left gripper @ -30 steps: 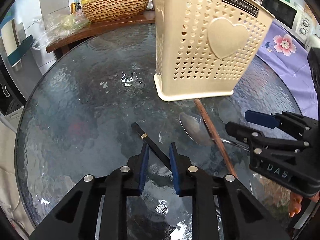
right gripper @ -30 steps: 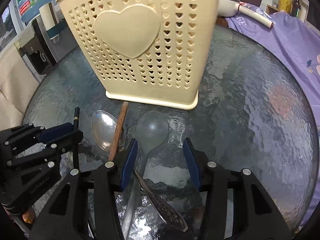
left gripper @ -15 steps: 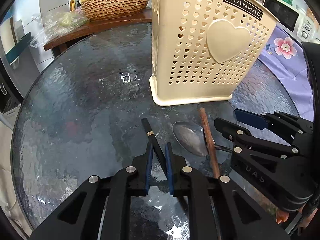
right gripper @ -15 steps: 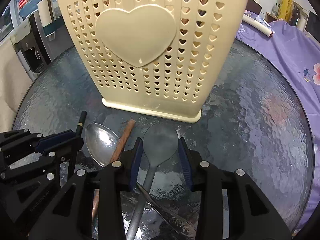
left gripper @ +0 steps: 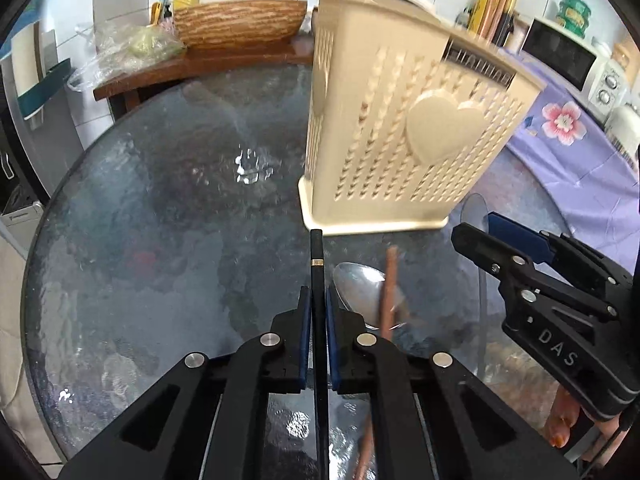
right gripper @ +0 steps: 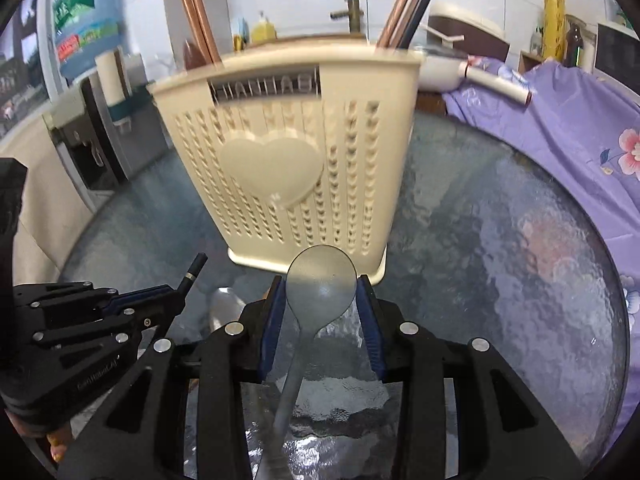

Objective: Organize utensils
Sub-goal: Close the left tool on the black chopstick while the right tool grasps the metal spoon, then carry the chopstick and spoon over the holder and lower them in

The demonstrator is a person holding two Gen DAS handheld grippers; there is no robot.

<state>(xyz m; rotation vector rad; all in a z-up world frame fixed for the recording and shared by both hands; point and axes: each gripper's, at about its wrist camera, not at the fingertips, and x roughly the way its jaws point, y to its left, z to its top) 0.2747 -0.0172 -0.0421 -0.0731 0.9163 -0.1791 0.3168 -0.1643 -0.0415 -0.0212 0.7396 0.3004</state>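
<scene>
A cream perforated utensil basket (left gripper: pixel 412 140) with a heart stands on the round glass table (left gripper: pixel 140 220); it also shows in the right wrist view (right gripper: pixel 288 172) with chopsticks standing in it. My left gripper (left gripper: pixel 316 300) is shut on a black chopstick (left gripper: pixel 317 264) that points at the basket. My right gripper (right gripper: pixel 322 292) is shut on a grey translucent spoon (right gripper: pixel 320 280), lifted in front of the basket. A metal spoon (left gripper: pixel 356 292) and a brown chopstick (left gripper: pixel 389 288) lie on the glass between the grippers.
A wooden side table with a wicker basket (left gripper: pixel 240 26) and plastic bags stands behind the glass table. A purple floral cloth (right gripper: pixel 560 120) covers the surface at the right. A microwave (left gripper: pixel 560 54) is at the far right. A water dispenser (right gripper: pixel 88 40) stands at the left.
Both grippers closed on their utensils and rose. The black chopstick now lines up with my left fingers; the grey spoon left the glass. The basket looks farther and blurred by motion.
</scene>
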